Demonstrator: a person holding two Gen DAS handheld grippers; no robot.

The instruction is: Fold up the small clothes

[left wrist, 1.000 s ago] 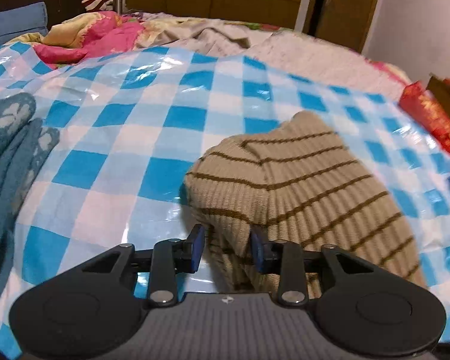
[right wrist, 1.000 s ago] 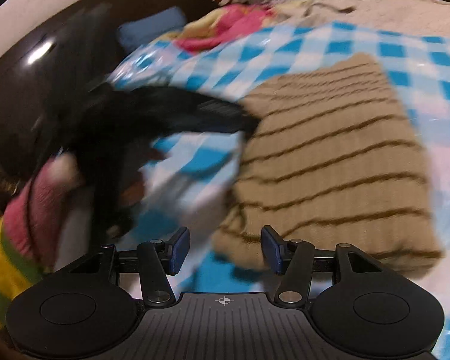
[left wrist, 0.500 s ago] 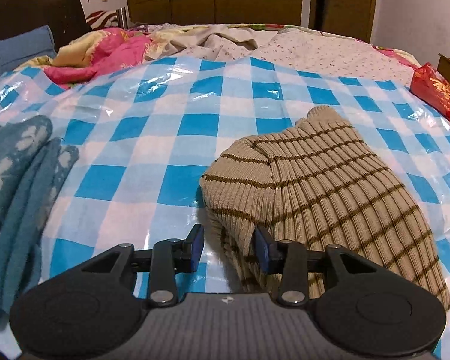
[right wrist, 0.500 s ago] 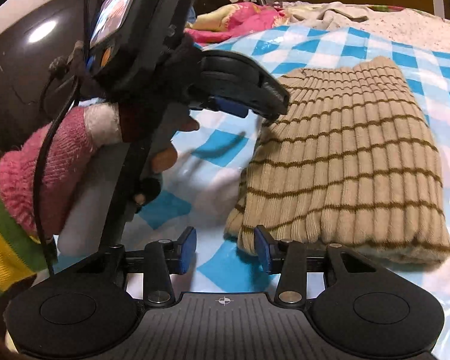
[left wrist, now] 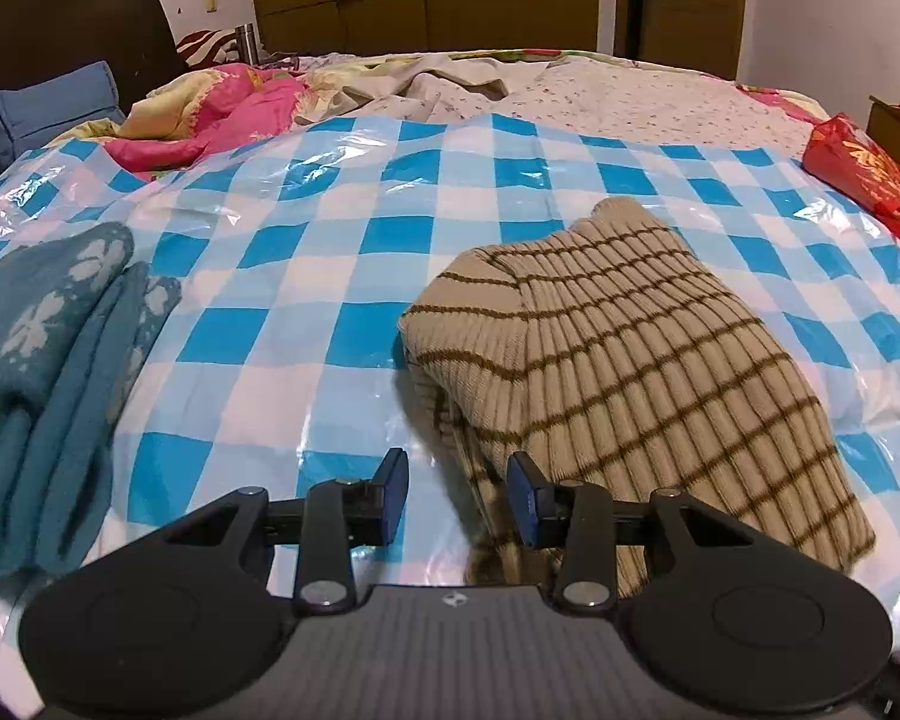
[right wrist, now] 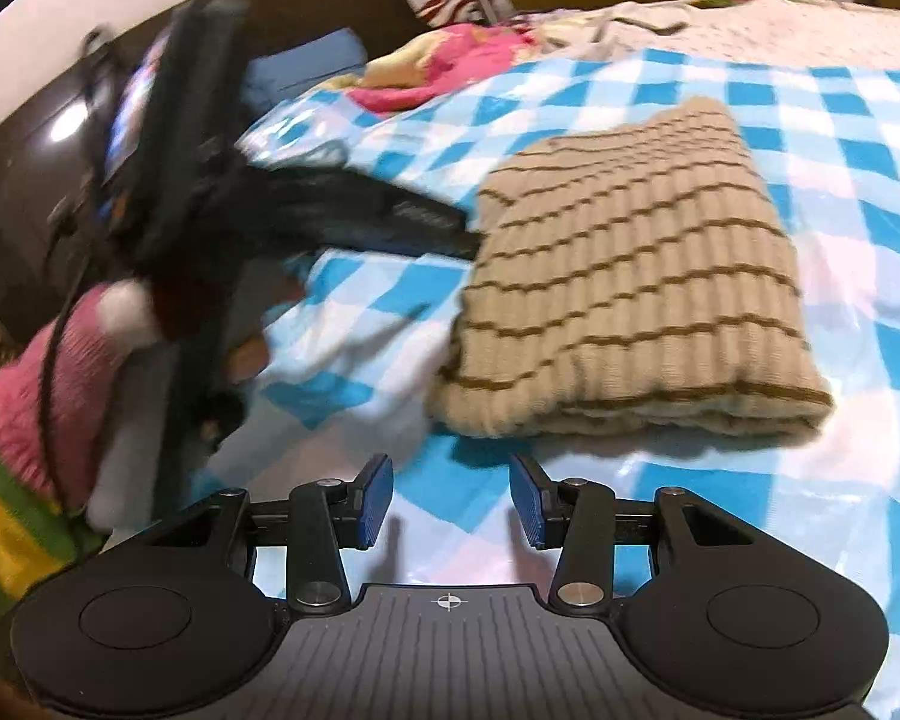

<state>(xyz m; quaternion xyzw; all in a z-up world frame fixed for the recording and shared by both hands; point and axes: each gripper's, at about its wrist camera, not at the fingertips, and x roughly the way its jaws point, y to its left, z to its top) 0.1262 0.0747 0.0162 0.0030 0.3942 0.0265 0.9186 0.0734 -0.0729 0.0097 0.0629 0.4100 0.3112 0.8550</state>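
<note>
**Sweater folded, both claws off it**

Right gripper (right wrist: pixel 450 501) spread, empty; sweater (right wrist: pixel 624 294) lay up-right, folded edge crosswise. Left gripper (left wrist: pixel 457 495) spread, sweater (left wrist: pixel 624 372) corner just right of centre, nearer. Cloth (left wrist: pixel 306 336) underneath.

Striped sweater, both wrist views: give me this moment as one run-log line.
item: folded striped sweater on checked plastic sheet | left claw: open, at sweater edge | right claw: open, empty | aside: folded blue knit
</note>
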